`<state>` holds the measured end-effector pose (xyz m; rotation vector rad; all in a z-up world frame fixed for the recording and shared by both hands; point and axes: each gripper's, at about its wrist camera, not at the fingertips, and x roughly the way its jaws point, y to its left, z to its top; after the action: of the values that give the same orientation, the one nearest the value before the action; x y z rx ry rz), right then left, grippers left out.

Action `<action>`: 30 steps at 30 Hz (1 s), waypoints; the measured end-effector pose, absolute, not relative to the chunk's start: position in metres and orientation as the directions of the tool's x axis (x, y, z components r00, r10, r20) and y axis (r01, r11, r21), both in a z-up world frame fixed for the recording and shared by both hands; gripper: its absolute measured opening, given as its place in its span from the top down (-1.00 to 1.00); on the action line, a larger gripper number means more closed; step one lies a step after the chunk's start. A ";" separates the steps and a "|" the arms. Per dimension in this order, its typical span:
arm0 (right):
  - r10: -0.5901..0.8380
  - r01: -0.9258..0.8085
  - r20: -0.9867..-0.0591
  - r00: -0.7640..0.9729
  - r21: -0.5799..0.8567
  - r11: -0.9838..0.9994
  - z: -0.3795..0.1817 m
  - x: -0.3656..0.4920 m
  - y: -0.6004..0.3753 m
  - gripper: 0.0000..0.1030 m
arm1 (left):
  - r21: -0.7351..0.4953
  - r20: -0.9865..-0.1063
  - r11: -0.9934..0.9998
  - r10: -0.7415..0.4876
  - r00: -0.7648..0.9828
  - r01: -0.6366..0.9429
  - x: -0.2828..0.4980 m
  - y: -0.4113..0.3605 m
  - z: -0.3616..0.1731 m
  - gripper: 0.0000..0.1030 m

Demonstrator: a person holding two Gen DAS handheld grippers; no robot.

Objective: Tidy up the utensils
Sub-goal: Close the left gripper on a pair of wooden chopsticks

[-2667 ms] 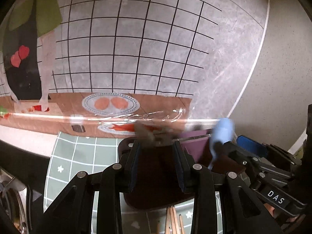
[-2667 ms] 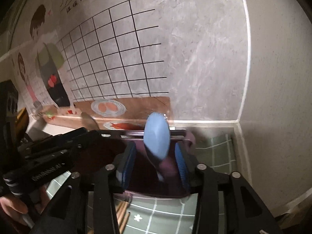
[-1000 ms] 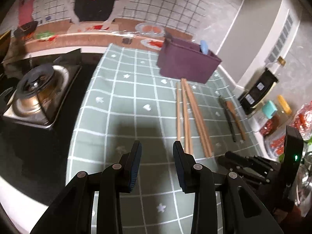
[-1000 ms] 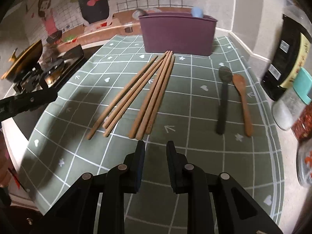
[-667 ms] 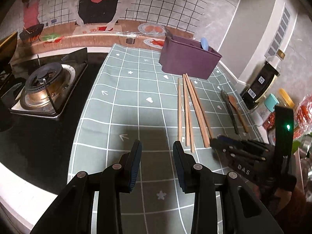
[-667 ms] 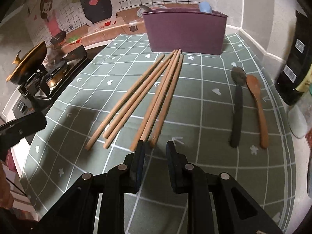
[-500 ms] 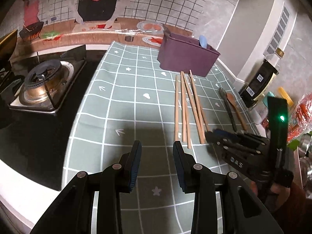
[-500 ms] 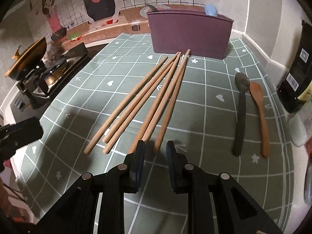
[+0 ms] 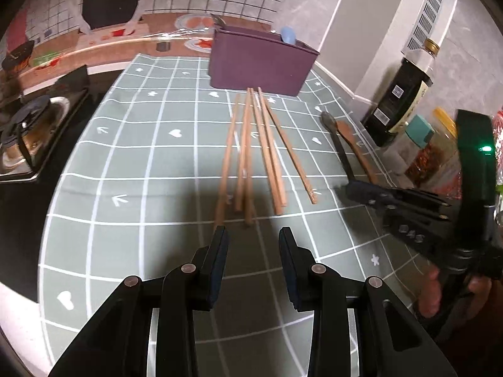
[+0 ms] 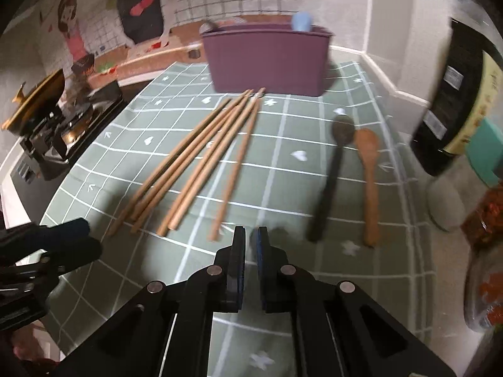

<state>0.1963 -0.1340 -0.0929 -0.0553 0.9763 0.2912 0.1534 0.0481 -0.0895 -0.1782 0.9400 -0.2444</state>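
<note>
Several wooden chopsticks (image 9: 251,157) (image 10: 204,157) lie fanned on the green checked mat (image 9: 141,172), in front of a purple box (image 9: 261,62) (image 10: 267,59) that holds a blue spoon (image 9: 288,34) (image 10: 301,22). A dark spoon (image 10: 333,172) and a wooden spoon (image 10: 369,172) lie side by side to the right. My left gripper (image 9: 251,235) hovers open just short of the chopsticks' near ends. My right gripper (image 10: 250,235) sits between the chopsticks and the dark spoon, its jaws closing to a thin slit with nothing between them.
A gas stove (image 9: 28,132) (image 10: 63,128) stands off the mat's left edge. Dark bottles and jars (image 9: 405,106) (image 10: 456,110) crowd the right edge by the wall. A hand (image 9: 440,292) holds the right gripper's handle.
Both grippers have left the purple box, where the blue spoon now stands, and come down near the utensils on the mat. The right jaws went from a small gap to almost together.
</note>
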 end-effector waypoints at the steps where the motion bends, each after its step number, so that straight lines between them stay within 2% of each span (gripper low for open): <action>1: 0.221 -0.263 -0.818 0.532 0.089 0.961 -0.090 0.194 -0.141 0.86 | -0.255 -0.776 0.959 -0.279 0.566 0.123 0.154 0.046 -0.091 0.34; 5: 0.171 -0.245 -0.812 0.558 0.035 0.969 -0.085 0.186 -0.153 0.85 | -0.252 -0.784 0.963 -0.263 0.563 0.099 0.159 0.042 -0.099 0.41; 7: 0.096 -0.223 -0.795 0.599 -0.050 0.974 -0.083 0.179 -0.155 0.81 | -0.224 -0.788 0.970 -0.237 0.568 0.093 0.162 0.040 -0.101 0.57; 10: 0.074 -0.210 -0.784 0.617 -0.074 0.975 -0.080 0.175 -0.161 0.54 | -0.208 -0.792 0.974 -0.218 0.570 0.084 0.168 0.038 -0.104 0.63; 12: 0.082 -0.206 -0.778 0.623 -0.062 0.977 -0.078 0.173 -0.167 0.25 | -0.197 -0.795 0.978 -0.204 0.571 0.075 0.171 0.038 -0.105 0.63; 17: 0.063 -0.197 -0.762 0.644 -0.086 0.977 -0.073 0.166 -0.171 0.09 | -0.169 -0.813 0.983 -0.182 0.553 0.075 0.177 0.032 -0.111 0.67; 21: -0.002 -0.174 -0.753 0.657 -0.154 0.973 -0.073 0.166 -0.168 0.08 | -0.119 -0.817 0.989 -0.148 0.557 0.089 0.180 0.023 -0.113 0.86; 23: -0.030 -0.170 -0.745 0.667 -0.192 0.967 -0.073 0.166 -0.165 0.08 | -0.113 -0.816 0.991 -0.136 0.562 0.076 0.184 0.024 -0.113 0.89; 28: 0.122 -0.248 -0.766 0.631 -0.050 0.967 -0.068 0.171 -0.164 0.11 | -0.137 -0.810 0.989 -0.149 0.567 0.064 0.179 0.036 -0.106 0.89; 30: 0.136 -0.254 -0.769 0.624 -0.034 0.967 -0.067 0.174 -0.159 0.17 | -0.144 -0.809 0.987 -0.155 0.566 0.064 0.173 0.041 -0.101 0.89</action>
<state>0.1739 -0.1589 -0.0665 -0.1447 0.8691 0.2248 0.1726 0.0413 -0.1011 -0.1025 0.9606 -0.1294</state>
